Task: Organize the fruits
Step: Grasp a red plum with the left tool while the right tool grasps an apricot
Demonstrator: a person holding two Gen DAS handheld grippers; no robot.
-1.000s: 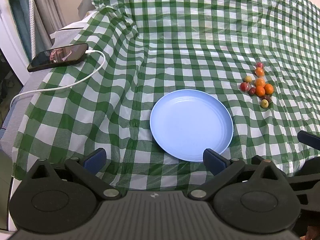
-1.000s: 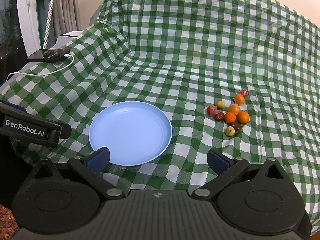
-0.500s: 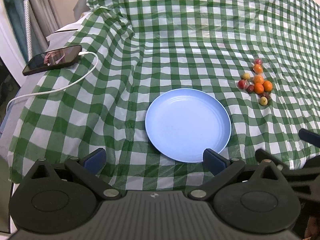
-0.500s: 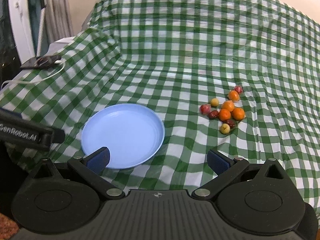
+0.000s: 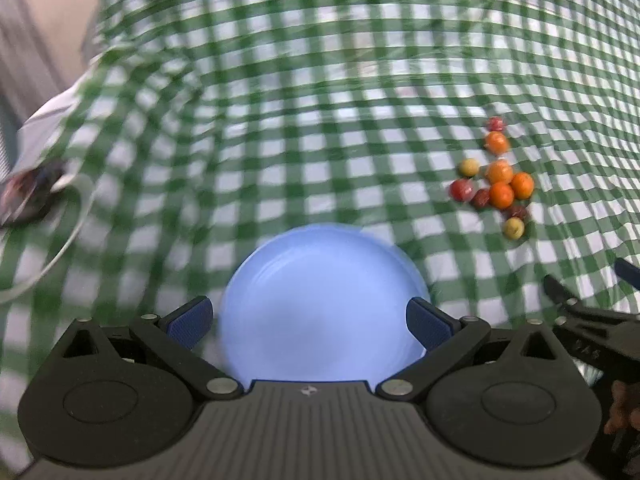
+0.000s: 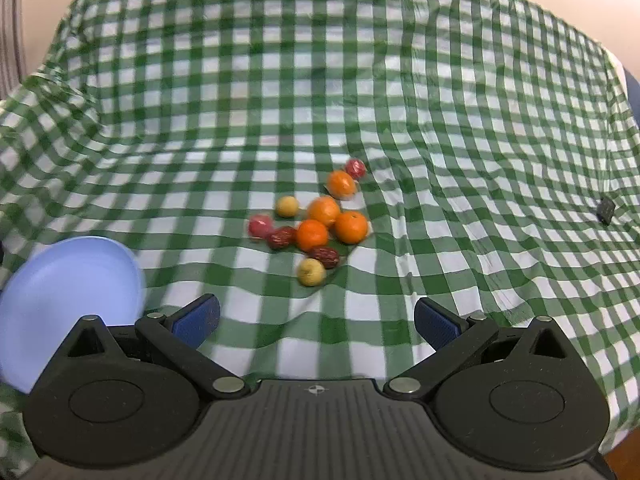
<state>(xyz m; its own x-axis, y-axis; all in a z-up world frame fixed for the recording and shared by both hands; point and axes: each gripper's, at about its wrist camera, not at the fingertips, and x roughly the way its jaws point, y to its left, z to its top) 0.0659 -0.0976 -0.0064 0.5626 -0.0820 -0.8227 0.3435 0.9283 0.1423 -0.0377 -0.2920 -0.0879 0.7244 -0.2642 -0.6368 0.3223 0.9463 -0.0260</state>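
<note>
A green-and-white checked plastic tablecloth (image 6: 360, 80) lies rumpled over the whole surface ahead of both grippers. The round pale-blue plastic plate (image 5: 320, 300) sits empty directly in front of the left gripper (image 5: 310, 320), between its two blue-padded fingers, and ahead to the left of the right gripper (image 6: 316, 320). The cluster of small fruits (image 6: 316, 224) rests on the cloth straight ahead of the right gripper, and ahead to the right of the left one, well apart from the plate.

The plate looks light, stiff and smooth; its thin rim is the sensible place to pinch. The four small orange citrus fruits (image 6: 312, 235) appear firm and round, likely to roll, so a hold across the middle suits them. The dark red wrinkled dates (image 6: 325, 256) and the small yellow round fruits (image 6: 311, 272) look light and softer, needing a gentle squeeze.

Both grippers have their jaws spread wide, holding nothing and touching nothing visible.
</note>
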